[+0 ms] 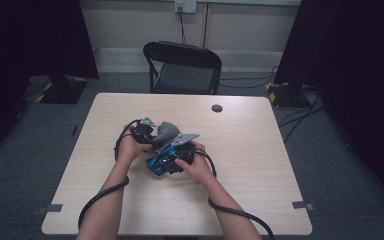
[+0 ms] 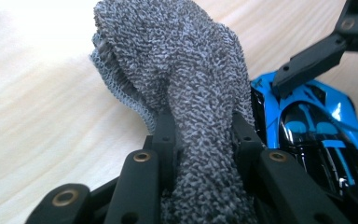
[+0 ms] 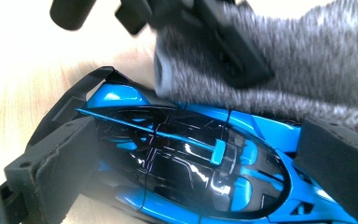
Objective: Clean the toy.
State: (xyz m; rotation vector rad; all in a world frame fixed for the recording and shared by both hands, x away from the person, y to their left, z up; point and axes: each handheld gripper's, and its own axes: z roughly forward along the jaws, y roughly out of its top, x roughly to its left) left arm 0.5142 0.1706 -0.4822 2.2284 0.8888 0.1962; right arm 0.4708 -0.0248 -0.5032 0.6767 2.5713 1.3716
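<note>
While a person is working at the wooden table (image 1: 260, 150), the left gripper (image 2: 200, 135) is pinching a grey cloth (image 2: 182, 70) tightly between its jaws, and the bunched fabric is bulging out above them. Just beside it, the right gripper (image 3: 191, 154) is clamping a blue and black toy car (image 3: 186, 168) across its body, one pad pressing on each side. Seen from above, the car (image 1: 161, 161) is sitting near the middle of the table, between the two hands. From the right gripper view, the cloth (image 3: 317, 70) is hanging over the car's far edge and appears to be touching its blue bodywork. Beyond the table, a black folding chair (image 1: 182, 67) is standing against the far edge.
</note>
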